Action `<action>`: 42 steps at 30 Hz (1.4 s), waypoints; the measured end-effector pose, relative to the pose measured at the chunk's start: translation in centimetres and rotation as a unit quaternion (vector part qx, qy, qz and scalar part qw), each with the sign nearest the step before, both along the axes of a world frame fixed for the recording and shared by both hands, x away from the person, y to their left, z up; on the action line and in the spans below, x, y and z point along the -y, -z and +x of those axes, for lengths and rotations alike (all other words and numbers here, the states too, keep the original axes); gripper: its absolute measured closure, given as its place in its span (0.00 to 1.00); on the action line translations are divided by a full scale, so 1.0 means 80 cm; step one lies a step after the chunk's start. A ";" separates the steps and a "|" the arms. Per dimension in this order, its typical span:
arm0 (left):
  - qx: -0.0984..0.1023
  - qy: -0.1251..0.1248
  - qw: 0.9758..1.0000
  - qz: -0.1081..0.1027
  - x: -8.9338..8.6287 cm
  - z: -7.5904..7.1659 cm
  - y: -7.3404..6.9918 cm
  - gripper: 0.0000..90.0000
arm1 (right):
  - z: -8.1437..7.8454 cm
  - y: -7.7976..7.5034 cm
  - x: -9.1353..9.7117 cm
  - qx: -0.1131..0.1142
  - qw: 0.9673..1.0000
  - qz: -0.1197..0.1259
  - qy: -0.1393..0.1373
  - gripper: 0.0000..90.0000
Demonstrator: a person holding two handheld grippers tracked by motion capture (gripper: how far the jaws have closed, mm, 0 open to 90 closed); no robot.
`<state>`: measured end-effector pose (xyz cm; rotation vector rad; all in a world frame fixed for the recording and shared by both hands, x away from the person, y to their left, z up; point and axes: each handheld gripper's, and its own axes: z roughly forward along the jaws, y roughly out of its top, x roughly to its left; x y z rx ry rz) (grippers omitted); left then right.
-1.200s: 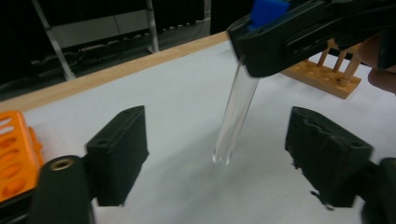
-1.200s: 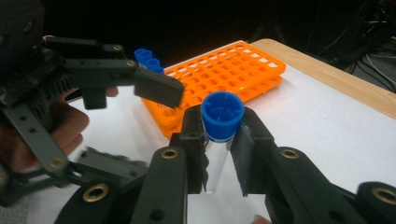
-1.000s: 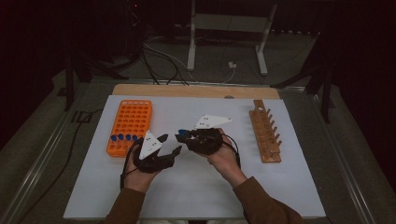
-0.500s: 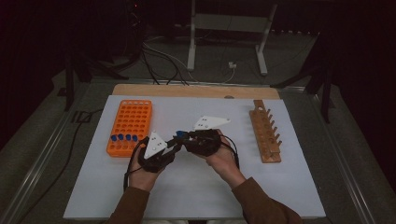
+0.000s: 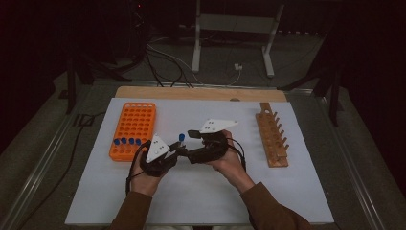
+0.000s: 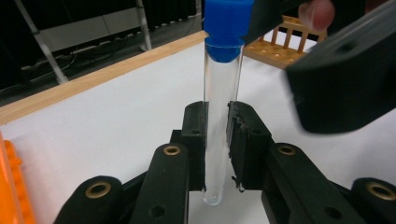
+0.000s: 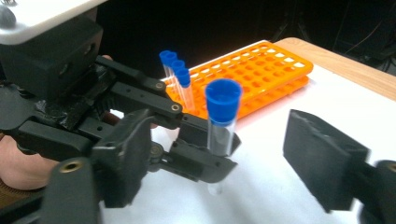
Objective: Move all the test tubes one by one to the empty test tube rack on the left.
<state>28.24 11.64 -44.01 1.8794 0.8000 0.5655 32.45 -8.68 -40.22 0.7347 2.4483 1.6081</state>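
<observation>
A clear test tube with a blue cap [image 6: 222, 116] stands upright above the white mat, and my left gripper [image 6: 217, 109] is shut on its lower half. The same tube [image 7: 222, 121] stands between the jaws of my right gripper [image 7: 224, 163], which have just been opening and stand apart from it on either side. In the high view the tube [image 5: 182, 137] sits at mid-table where the left gripper [image 5: 178, 151] and the right gripper [image 5: 190, 144] meet nose to nose.
An orange tube rack [image 5: 133, 124] lies at the left with several blue-capped tubes [image 5: 127, 141] in its near row. A wooden peg rack [image 5: 272, 139] lies at the right. A wooden board [image 5: 201, 93] borders the mat's far edge.
My left gripper's jaws have closed on the tube. My right gripper's jaws have let go of it and spread apart. Both hands stayed where they were.
</observation>
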 end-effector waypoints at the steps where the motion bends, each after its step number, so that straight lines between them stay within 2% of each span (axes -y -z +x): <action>1: -0.001 -0.001 1.000 0.001 -0.001 0.000 0.000 0.86 | 0.001 -0.001 0.002 0.000 1.000 0.002 0.002 0.23; 5: -0.003 -0.009 1.000 -0.002 -0.009 0.001 0.000 0.87 | 0.003 -0.001 0.011 0.000 1.000 0.005 0.016 0.18; 13: -0.005 -0.029 1.000 -0.012 -0.030 0.000 -0.001 0.87 | 0.006 0.003 0.031 0.001 0.999 0.002 0.038 0.15; 25: 0.000 -0.057 0.998 -0.036 -0.078 -0.010 -0.010 0.87 | 0.010 0.014 0.060 0.010 0.996 -0.016 0.087 0.09; 36: 0.005 -0.090 0.994 -0.062 -0.131 -0.026 -0.013 0.87 | 0.011 0.018 0.079 0.012 0.994 -0.018 0.111 0.08; 42: 0.006 -0.108 0.992 -0.057 -0.153 -0.037 -0.010 0.87 | 0.011 0.020 0.085 0.012 0.993 -0.017 0.117 0.07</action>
